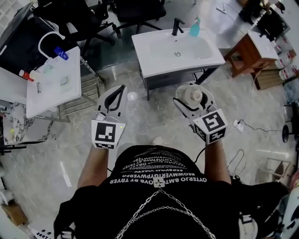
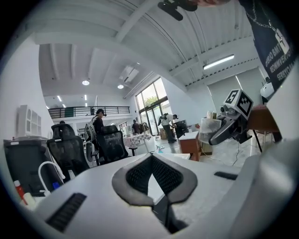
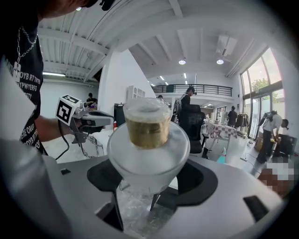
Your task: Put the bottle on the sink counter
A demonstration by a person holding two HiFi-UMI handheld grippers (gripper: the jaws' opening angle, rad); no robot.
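Pale marbled floor (image 1: 154,123) fills the middle of the head view, in an open workshop with black office chairs (image 1: 140,9) at the far edge. Far of center stands the white sink counter (image 1: 159,63), with a black faucet (image 1: 176,25) at its far rim and a teal spray bottle (image 1: 195,27) just to the right of the faucet. A second white basin unit (image 1: 46,93) stands at the left, and a wooden side table (image 1: 243,56) at the far right. The right gripper (image 1: 193,99) is held above the floor, near of the sink counter and well apart from it. Its jaws are closed on the bottle (image 3: 147,140), one pad on each side of the body. The bottle is frosted and clear with a gold-toned collar under a pale cap, and it points away from the person. The left gripper (image 1: 120,89) is held level with the right one, to its left and apart from it. Its jaw tips meet with nothing between them, leaving only a small diamond-shaped gap behind the tips. Neither gripper touches the sink counter.
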